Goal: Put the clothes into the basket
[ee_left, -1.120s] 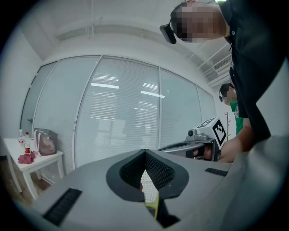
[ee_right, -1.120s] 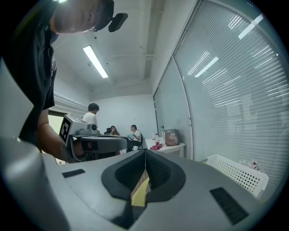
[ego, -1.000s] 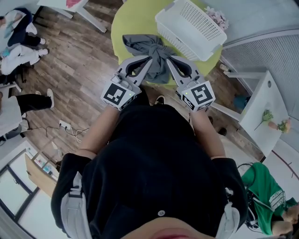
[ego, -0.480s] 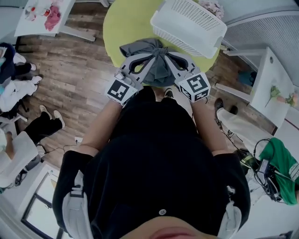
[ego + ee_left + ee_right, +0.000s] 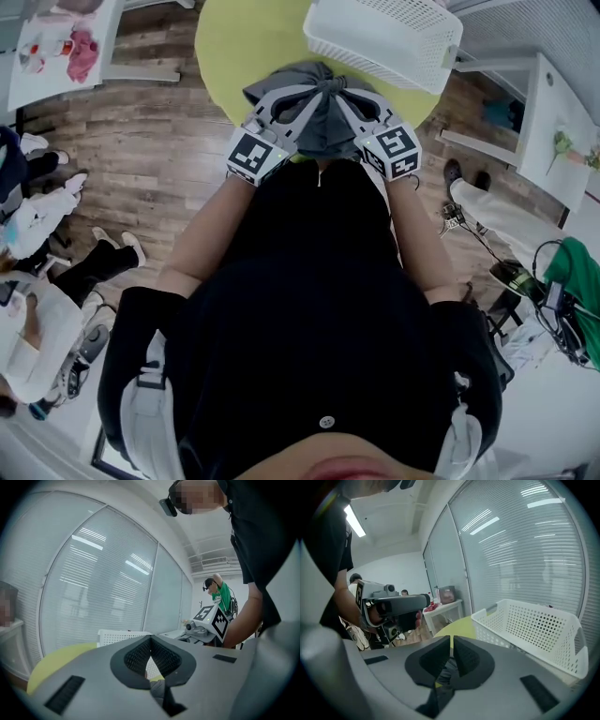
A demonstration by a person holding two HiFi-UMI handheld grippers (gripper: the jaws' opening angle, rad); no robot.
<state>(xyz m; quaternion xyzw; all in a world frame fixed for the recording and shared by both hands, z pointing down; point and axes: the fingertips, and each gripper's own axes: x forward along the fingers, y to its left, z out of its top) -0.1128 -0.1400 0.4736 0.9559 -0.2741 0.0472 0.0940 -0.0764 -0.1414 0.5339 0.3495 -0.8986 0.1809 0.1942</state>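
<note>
A grey garment [image 5: 323,117] hangs bunched between my two grippers, above the near edge of the round yellow-green table [image 5: 244,37]. My left gripper [image 5: 312,91] is shut on the garment's left part, and grey cloth [image 5: 160,687] shows under its closed jaws. My right gripper [image 5: 339,91] is shut on the right part, with dark cloth [image 5: 446,668] pinched between its pads. The two sets of tips nearly meet. The white perforated basket [image 5: 384,37] stands on the table just beyond the garment, also seen as a basket [image 5: 534,630] to the right in the right gripper view.
Wooden floor surrounds the table. A white table [image 5: 56,47] with red items is at far left, and a white shelf [image 5: 553,122] with a plant at right. People stand at left [image 5: 47,281], and one in green [image 5: 577,281] at right.
Both grippers have drawn closer together and forward with the garment, which now hangs more tightly bunched. The basket sits nearer the grippers in the head view.
</note>
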